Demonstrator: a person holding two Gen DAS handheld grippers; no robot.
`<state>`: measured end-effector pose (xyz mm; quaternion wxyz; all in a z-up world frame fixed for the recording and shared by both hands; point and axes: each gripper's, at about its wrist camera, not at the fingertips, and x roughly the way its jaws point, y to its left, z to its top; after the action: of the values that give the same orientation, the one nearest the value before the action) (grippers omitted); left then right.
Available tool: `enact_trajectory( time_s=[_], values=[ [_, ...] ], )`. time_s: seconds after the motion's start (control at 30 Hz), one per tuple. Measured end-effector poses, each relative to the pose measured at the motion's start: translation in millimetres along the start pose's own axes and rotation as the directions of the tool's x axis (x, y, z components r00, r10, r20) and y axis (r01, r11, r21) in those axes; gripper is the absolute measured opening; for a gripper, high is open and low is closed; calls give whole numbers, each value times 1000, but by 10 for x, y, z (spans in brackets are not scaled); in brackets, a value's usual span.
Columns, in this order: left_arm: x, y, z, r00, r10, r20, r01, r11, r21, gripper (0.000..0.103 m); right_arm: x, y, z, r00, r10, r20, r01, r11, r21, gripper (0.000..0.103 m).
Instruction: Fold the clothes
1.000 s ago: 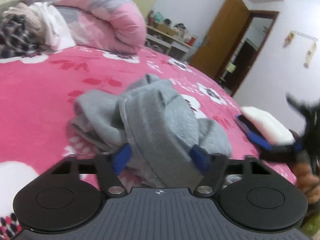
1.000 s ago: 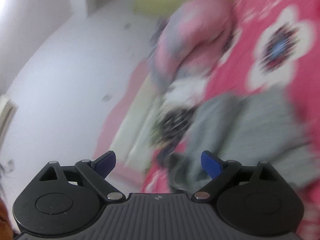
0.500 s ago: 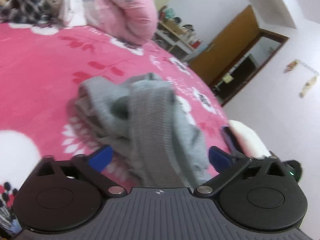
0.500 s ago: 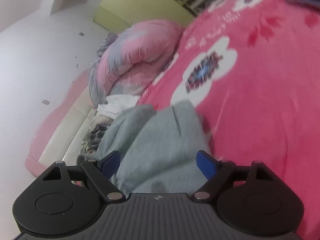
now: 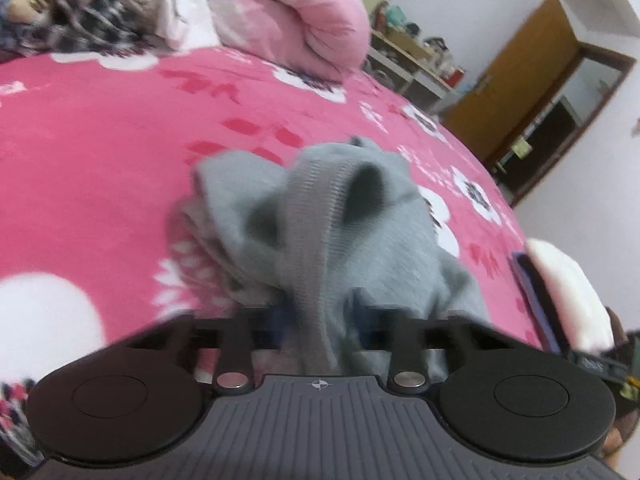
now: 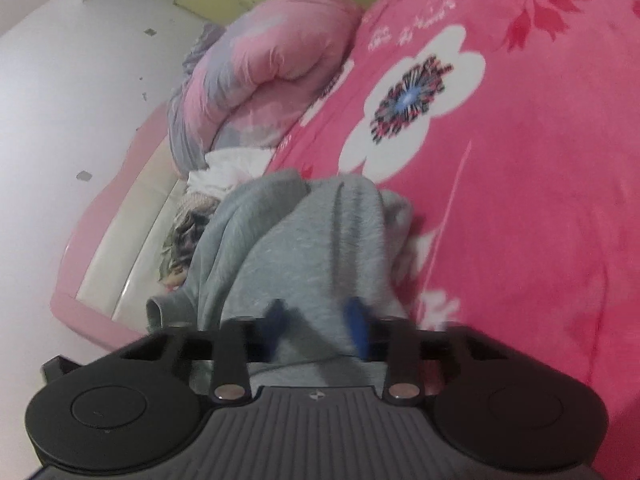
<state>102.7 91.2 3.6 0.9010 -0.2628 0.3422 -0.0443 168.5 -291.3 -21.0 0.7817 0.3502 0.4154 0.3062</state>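
Note:
A crumpled grey sweatshirt-like garment (image 5: 380,240) lies bunched on the pink flowered bed sheet (image 5: 100,152). My left gripper (image 5: 320,316) is closing on its ribbed band, which runs up between the blue pads; the pads press the fabric. In the right wrist view the same grey garment (image 6: 304,240) fills the middle. My right gripper (image 6: 316,320) is closing too, with a thick fold of grey cloth pinched between its blue fingertips (image 6: 356,320). Both pictures are blurred at the jaws.
A rolled pink-and-grey quilt (image 5: 288,12) and a heap of other clothes (image 5: 88,12) lie at the head of the bed. A white padded item with a dark blue edge (image 5: 568,292) sits at the bed's right edge. Beyond are cluttered shelves (image 5: 412,56) and a brown door (image 5: 516,88).
Both grippers stood wide around the grey garment half a second ago and have now drawn their jaws in onto its fabric. The right gripper swung down from the wall toward the bed.

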Motion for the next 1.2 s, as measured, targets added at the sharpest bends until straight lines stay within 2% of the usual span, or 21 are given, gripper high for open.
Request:
enact_trajectory(
  time_s=[0.07,0.13,0.3,0.4,0.47,0.57,0.63,0.7,0.77,0.83,0.87,0.9,0.93,1.0,1.03,1.1,1.2],
  values=[
    [-72,97,65,1000,-21,14,22,999,-30,14,-30,-3,-1,999,35,-33,-35,999,25,28],
    [-120,178,132,999,-6,43,7,999,-31,14,21,46,20,996,55,-66,-54,998,23,28],
    [-101,478,353,997,19,77,-13,997,-79,13,261,175,38,991,43,-127,-39,999,33,30],
    [-37,641,467,996,21,92,-12,995,-99,13,364,152,100,990,53,-131,-42,995,89,35],
    [10,731,514,995,21,96,-11,995,-100,13,457,137,132,983,119,-138,-102,987,126,36],
    [82,848,556,997,4,73,4,994,-109,13,728,222,136,962,180,-207,-154,979,136,36],
    [127,900,567,999,-1,52,8,992,-123,14,899,295,165,960,151,-235,-128,986,108,36],
    [150,887,582,999,11,43,-5,992,-126,13,1060,296,191,960,148,-236,-121,985,125,36],
    [108,782,637,998,19,65,-13,995,-100,12,1154,279,184,958,189,-217,-154,974,165,36],
    [10,612,738,994,4,109,2,998,-56,12,1135,318,176,953,250,-169,-222,961,166,31],
    [-49,484,812,991,-11,134,15,999,-29,12,1084,332,161,944,302,-134,-279,946,165,28],
    [-109,355,885,987,-27,159,27,1000,-1,12,1029,327,148,928,359,-101,-339,925,172,20],
    [-148,180,960,983,-46,175,41,999,33,12,958,315,139,906,419,-63,-402,897,182,14],
    [-228,-169,1110,975,-86,206,66,993,101,12,755,285,138,854,519,38,-516,837,182,8],
    [-236,-400,1143,972,-111,205,83,986,141,12,643,275,148,822,564,82,-569,804,172,7],
    [-253,-862,1208,966,-161,202,115,968,221,12,357,285,187,771,616,164,-636,761,128,7],
    [-220,-1581,1155,956,-240,167,176,928,329,12,-102,279,220,730,638,246,-666,744,48,7]
  ],
)
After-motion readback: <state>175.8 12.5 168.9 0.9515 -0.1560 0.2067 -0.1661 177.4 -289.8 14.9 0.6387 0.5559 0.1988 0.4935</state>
